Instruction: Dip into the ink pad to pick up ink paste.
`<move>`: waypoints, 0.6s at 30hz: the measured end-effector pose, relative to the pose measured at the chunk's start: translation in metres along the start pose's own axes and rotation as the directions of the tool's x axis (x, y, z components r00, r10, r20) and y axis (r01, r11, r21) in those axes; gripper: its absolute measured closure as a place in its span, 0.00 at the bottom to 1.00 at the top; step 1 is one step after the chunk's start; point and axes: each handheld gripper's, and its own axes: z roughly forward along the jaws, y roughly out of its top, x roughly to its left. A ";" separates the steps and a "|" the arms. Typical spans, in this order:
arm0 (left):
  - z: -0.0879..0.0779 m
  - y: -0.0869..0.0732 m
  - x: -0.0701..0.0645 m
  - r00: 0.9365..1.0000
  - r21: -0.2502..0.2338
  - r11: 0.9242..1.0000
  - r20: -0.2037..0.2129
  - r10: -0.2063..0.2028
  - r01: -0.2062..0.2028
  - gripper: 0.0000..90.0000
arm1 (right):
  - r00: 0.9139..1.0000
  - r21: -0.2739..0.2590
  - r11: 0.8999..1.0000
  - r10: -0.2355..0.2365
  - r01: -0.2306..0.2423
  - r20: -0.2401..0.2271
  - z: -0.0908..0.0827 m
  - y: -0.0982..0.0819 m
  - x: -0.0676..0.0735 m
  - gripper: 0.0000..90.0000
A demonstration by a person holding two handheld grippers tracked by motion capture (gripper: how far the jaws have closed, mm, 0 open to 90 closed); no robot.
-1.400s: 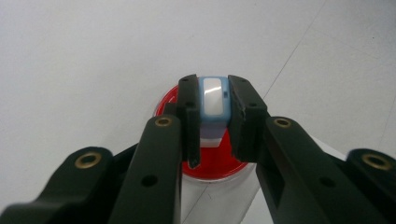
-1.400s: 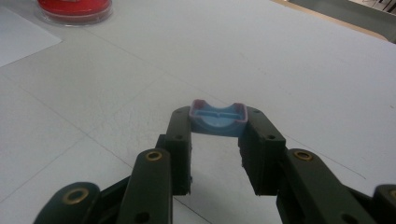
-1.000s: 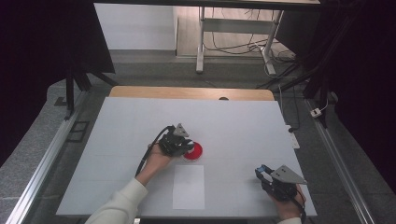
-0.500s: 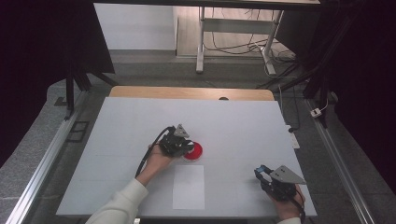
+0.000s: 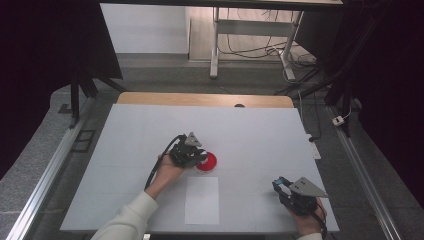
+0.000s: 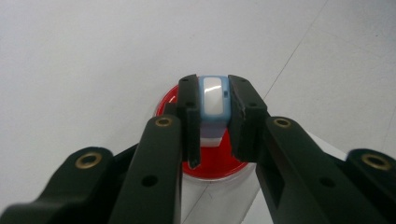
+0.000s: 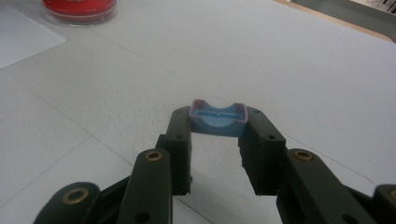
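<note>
Dark booth, white surface (image 5: 150, 130) in the middle.
Wood strip (image 5: 205, 99) along the far edge, grey floor (image 5: 45, 135) around, metal rails (image 5: 47, 180) either side. Black drapes (image 5: 45, 45) left and right; lit area behind with a white frame stand (image 5: 250, 25) and loose cables (image 5: 250, 50).

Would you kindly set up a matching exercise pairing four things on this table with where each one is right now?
Things:
1. small white and light-blue block
2. curved blue plastic piece
3. round red dish
4. white paper sheet

Places:
A. flat on the table near its front edge
B. clamped in the right gripper jaws
C. on the table beneath the left gripper
D. clamped in the left gripper jaws

Pairs: 1-D, 2-B, 3-C, 4-A
</note>
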 end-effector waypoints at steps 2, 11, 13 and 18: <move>-0.002 0.000 0.000 1.000 -0.003 1.000 -0.004 0.005 -0.005 0.84 | 1.000 0.000 1.000 -0.001 0.001 0.000 0.000 0.000 0.000 0.72; -0.023 0.007 0.001 1.000 -0.070 0.998 0.012 -0.006 0.007 0.84 | 1.000 0.002 1.000 0.000 0.000 0.005 -0.001 0.000 0.000 0.72; -0.027 0.009 0.000 1.000 -0.085 0.996 0.017 -0.006 0.007 0.84 | 1.000 0.002 1.000 0.000 0.000 0.005 -0.001 0.001 0.000 0.72; -0.033 0.011 -0.003 1.000 -0.108 0.994 0.031 -0.003 0.006 0.84 | 1.000 0.001 1.000 0.000 0.000 0.005 -0.001 0.001 0.000 0.72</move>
